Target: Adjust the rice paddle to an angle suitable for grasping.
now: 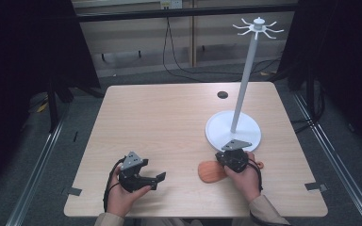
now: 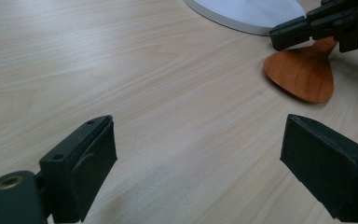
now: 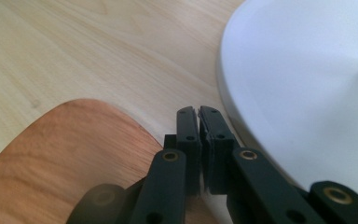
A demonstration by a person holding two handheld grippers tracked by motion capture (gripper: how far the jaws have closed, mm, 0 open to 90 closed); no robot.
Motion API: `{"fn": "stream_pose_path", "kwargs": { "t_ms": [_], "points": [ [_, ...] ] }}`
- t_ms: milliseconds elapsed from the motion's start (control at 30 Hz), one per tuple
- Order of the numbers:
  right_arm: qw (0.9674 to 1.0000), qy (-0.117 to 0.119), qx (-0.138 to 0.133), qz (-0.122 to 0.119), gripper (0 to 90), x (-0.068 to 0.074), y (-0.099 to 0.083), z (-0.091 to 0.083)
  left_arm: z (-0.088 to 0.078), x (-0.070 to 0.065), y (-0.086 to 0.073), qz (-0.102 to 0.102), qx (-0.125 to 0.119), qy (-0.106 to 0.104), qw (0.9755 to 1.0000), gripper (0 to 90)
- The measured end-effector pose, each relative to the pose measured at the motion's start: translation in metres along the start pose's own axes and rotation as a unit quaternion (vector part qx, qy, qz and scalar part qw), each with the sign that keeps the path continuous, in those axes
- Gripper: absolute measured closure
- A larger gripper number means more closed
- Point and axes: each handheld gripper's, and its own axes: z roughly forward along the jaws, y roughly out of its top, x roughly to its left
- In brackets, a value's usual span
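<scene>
Wood: a reddish-brown wooden spatula [image 1: 212, 172] is laid flat on the pale table [image 1: 160, 122], at the near right, just in front of the white stand base [image 1: 219, 129].
Spatula position: its broad blade points towards the person's left; its narrow handle end runs under the right gripper [image 1: 232, 161] and peeks out beyond the hand.
Right gripper: the jaws are seen pressed together in the right gripper view, poised above the blade's edge beside the base rim; whether the thin wood is pinched between them or merely overhung cannot be told, since the contact is hidden.
Left gripper: the left gripper [image 1: 156, 179] is held with its jaws spread wide and nothing between them, low over bare table, well apart from the spatula, which is seen ahead of it at upper right in its own view.
Stand: a white pole [image 1: 244, 80] rises from the base to a ring of hooks [image 1: 258, 28].
Risk, slip: a lift is judged likely to fail if the jaws are not truly on the wood, the flat piece being skated across the smooth top.
Risk, collision: the base rim is so close that it could be struck or shoved, and the tall stand rocked.
</scene>
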Motion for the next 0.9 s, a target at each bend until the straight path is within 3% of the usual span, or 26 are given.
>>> {"fn": "stream_pose_path", "kwargs": {
  "t_ms": [133, 300, 567, 767, 900],
  "points": [
    [0.9999, 0.016, -0.001, 0.001, 86.0, 0.008, -0.003, -0.004, -0.001, 0.003, 0.000, -0.002, -0.001, 0.003, 1.0000, 10.2],
    [0.9993, 0.035, -0.001, -0.013, 85.9, 0.019, -0.010, -0.012, -0.001, 0.001, 0.001, 0.000, -0.003, 0.005, 1.0000, 10.2],
    [0.9984, 0.044, 0.002, -0.036, 85.6, 0.031, -0.024, -0.030, 0.000, -0.001, 0.003, 0.005, -0.002, 0.006, 1.0000, 10.2],
    [0.9986, 0.037, 0.008, -0.036, 83.4, 0.028, -0.032, -0.041, 0.000, -0.002, 0.004, 0.007, -0.002, 0.008, 0.9999, 10.2],
    [0.9994, 0.031, -0.002, -0.015, 77.2, 0.021, -0.034, -0.049, 0.002, -0.003, 0.005, 0.009, -0.001, 0.008, 0.9999, 10.2]
  ]
}}
